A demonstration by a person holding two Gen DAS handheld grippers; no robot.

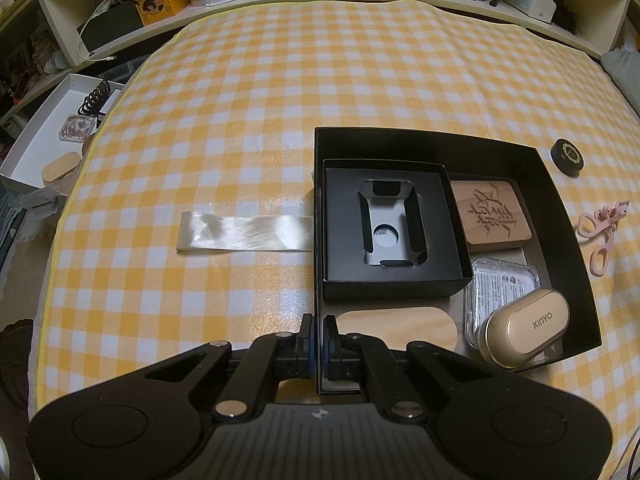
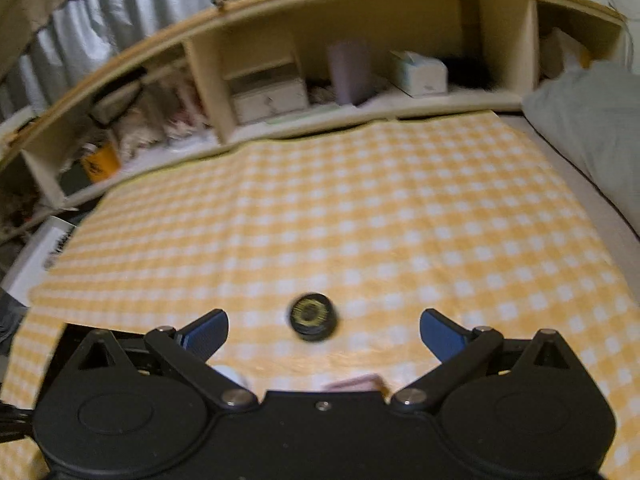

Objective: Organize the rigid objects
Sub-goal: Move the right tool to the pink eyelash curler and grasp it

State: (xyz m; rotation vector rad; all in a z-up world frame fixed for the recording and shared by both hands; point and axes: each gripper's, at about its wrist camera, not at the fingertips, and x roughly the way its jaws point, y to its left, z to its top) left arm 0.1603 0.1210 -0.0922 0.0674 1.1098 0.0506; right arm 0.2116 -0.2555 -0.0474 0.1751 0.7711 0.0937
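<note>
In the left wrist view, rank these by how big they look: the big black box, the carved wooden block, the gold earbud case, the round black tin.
1. big black box
2. carved wooden block and gold earbud case: look alike, and the case sits nearer the camera, so unranked
3. round black tin

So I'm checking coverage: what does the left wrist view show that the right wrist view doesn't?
Only the left wrist view: the left gripper shut on the wall of the black box, which holds an inner box, a wooden block, a KINYO case; also a ribbon and pink scissors.
Only the right wrist view: the open right gripper and a pillow.
Both: the round black tin, checked cloth and shelf.
</note>
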